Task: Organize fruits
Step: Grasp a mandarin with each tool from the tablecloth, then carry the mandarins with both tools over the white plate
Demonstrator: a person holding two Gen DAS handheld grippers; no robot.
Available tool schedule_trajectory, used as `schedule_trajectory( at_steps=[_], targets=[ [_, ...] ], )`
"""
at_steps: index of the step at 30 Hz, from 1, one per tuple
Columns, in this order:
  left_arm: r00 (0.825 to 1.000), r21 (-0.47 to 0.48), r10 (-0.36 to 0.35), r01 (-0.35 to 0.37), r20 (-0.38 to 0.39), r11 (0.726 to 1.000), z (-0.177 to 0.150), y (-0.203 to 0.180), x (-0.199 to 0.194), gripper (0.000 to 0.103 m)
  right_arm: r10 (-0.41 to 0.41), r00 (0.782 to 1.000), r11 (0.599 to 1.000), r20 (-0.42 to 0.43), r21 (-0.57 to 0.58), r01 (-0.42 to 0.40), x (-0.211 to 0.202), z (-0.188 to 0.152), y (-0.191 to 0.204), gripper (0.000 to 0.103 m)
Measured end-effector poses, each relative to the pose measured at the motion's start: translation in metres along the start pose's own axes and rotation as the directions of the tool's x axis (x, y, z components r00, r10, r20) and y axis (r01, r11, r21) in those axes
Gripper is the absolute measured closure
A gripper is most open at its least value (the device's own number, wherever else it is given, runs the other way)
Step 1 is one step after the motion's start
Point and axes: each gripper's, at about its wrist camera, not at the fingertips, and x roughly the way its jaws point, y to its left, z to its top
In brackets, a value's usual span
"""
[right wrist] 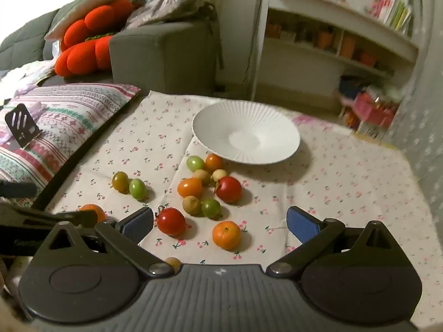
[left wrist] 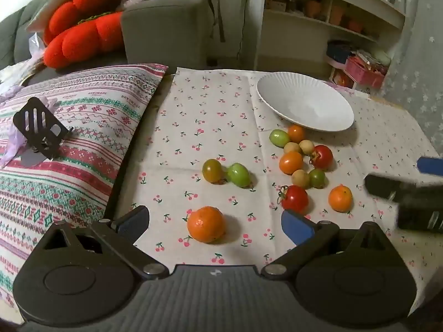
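Several small tomatoes and two mandarins lie loose on a cherry-print cloth. A white ribbed plate stands empty behind them; it also shows in the right wrist view. My left gripper is open, with an orange mandarin lying between its fingers. My right gripper is open, with a second mandarin and a red tomato lying between its fingers. A cluster of red, orange, green and tan fruits lies just in front of the plate. Two greenish tomatoes lie apart to the left.
A striped cushion with a black phone stand on it borders the cloth on the left. A grey sofa with a red pillow stands behind. White shelves stand at the back right.
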Motion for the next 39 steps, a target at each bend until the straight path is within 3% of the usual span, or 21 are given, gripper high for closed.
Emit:
schedule_trajectory(
  at_steps=[3,10,13,16,23,26,27,29,32,39],
  targets=[
    [1.0,0.031,-0.019,0.02,-0.019,0.999,0.008,0.005,0.004,0.01,0.053,0.997,0.998,-0.049,0.026,-0.052,0.01,0.016,-0.018,0.001],
    [0.999,-0.012,-0.036,0.036,-0.011,0.999,0.034,0.02,0.011,0.01,0.191,0.971,0.982,-0.142,0.026,-0.19,0.044,0.036,-0.037,0.002],
    [0.996,0.005,-0.073,0.073,-0.043,0.997,0.024,0.018,0.025,0.011,0.188,0.969,0.981,-0.16,-0.011,-0.192,0.057,0.028,-0.038,0.004],
    [0.991,0.006,-0.107,0.108,-0.084,0.994,0.014,0.015,0.04,0.015,0.202,0.954,0.978,-0.221,-0.015,-0.21,0.071,0.015,-0.038,0.016],
    [0.989,0.05,-0.101,0.107,-0.107,0.993,-0.004,0.009,0.061,0.037,0.181,0.942,0.976,-0.281,-0.066,-0.207,0.086,0.001,-0.036,0.019],
    [0.991,0.092,-0.083,0.093,-0.106,0.991,-0.007,0.003,0.066,0.052,0.155,0.946,0.973,-0.285,-0.119,-0.196,0.091,-0.004,-0.027,0.027],
    [0.992,0.126,-0.045,0.06,-0.122,0.99,-0.008,0.002,0.068,0.054,0.149,0.946,0.973,-0.287,-0.129,-0.193,0.093,-0.004,-0.025,0.033],
    [0.993,0.156,-0.017,0.035,-0.115,0.987,-0.008,0.001,0.069,0.071,0.139,0.947,0.972,-0.29,-0.144,-0.187,0.097,-0.006,-0.023,0.045],
    [0.993,0.168,-0.003,0.022,-0.114,0.986,-0.005,0.003,0.071,0.073,0.145,0.943,0.971,-0.3,-0.14,-0.194,0.102,-0.008,-0.023,0.069],
    [0.996,0.155,-0.028,0.04,-0.081,0.987,-0.005,0.0,0.061,0.074,0.161,0.957,0.976,-0.241,-0.104,-0.191,0.086,-0.001,-0.03,0.071]
  ],
)
